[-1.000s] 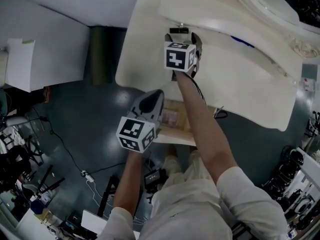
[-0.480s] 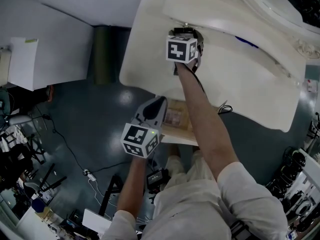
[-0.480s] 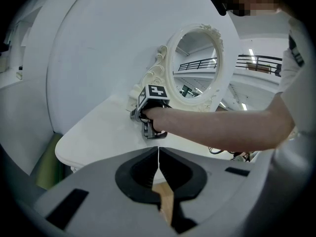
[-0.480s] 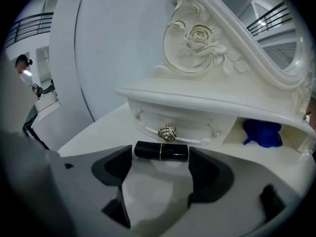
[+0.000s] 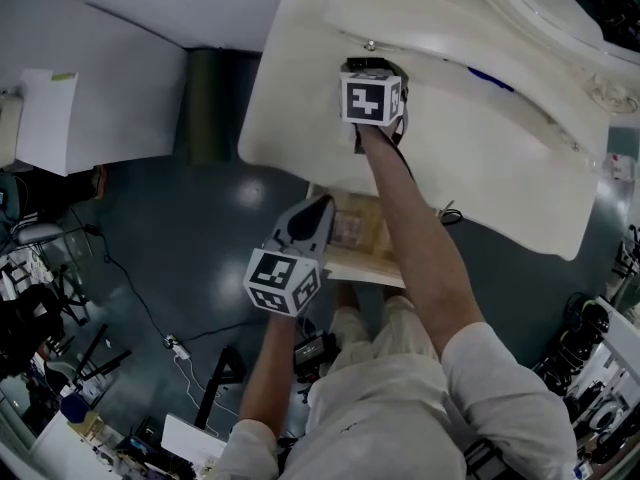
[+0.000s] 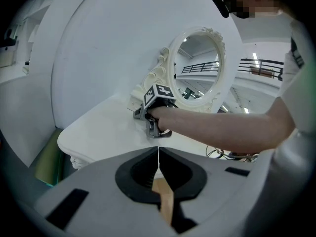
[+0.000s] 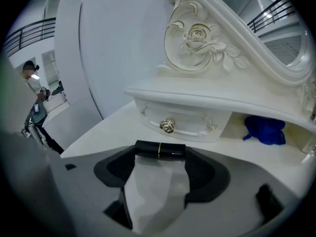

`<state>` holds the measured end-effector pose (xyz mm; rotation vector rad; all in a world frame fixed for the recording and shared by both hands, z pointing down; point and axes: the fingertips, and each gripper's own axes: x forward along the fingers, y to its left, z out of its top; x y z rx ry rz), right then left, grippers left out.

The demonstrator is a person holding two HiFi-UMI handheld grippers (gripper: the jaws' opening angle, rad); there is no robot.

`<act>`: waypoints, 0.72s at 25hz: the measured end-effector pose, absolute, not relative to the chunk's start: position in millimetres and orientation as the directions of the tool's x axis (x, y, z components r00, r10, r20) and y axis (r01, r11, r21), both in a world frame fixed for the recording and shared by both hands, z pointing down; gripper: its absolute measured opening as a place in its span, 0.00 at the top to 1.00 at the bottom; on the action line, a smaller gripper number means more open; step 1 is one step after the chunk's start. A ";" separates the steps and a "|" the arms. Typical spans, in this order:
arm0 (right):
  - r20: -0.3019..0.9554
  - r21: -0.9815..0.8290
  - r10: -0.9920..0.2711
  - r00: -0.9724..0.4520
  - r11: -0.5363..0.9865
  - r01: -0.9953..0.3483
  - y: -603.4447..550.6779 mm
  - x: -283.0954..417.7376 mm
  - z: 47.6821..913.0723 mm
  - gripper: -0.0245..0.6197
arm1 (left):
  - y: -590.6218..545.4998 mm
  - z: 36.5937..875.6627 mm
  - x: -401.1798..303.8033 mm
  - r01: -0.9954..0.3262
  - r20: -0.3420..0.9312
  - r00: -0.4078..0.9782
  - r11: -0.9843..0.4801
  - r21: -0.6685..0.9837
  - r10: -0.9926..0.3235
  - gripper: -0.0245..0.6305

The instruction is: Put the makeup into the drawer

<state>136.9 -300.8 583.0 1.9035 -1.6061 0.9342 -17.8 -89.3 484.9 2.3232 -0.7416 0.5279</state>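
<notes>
The small drawer point(image 7: 183, 124) under the mirror shelf is closed, with a rose-shaped knob point(image 7: 168, 125) on its front. The open niche beside it holds a blue cloth point(image 7: 265, 130). Below the desk point(image 7: 106, 135), a wooden drawer point(image 5: 372, 256) stands pulled out with a pinkish pack point(image 5: 345, 234) inside; its print is too small to read.

The right gripper point(image 7: 160, 158) has just been closing its fingers, and they now grasp the black makeup tube point(image 7: 152, 150) end to end, just before the closed drawer. The left gripper point(image 6: 158, 153) has its fingers clenched on nothing.

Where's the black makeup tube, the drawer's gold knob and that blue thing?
Black makeup tube with thin gold band point(image 7: 160, 150): right gripper view, on its middle band.
Gold rose-shaped drawer knob point(image 7: 168, 125): right gripper view, its centre.
Crumpled blue item point(image 7: 264, 131): right gripper view, its middle.
</notes>
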 end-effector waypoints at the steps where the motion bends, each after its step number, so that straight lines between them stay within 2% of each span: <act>1: 0.754 -0.074 -0.654 0.066 -0.184 -0.980 -294.8 133.3 580.6 0.45 | -88.6 483.0 -18.8 -0.627 0.532 0.759 -0.640 0.444 -0.374 0.95; 8: 0.720 -0.095 -0.693 -0.042 -0.039 -0.995 -233.9 103.4 550.8 0.45 | -84.1 459.7 -28.9 -0.657 0.531 0.736 -0.631 0.412 -0.419 0.95; 18: 0.701 -0.128 -0.701 -0.130 0.055 -0.990 -121.4 78.4 498.7 0.46 | -42.1 438.4 -40.1 -0.686 0.539 0.711 -0.614 0.390 -0.452 0.95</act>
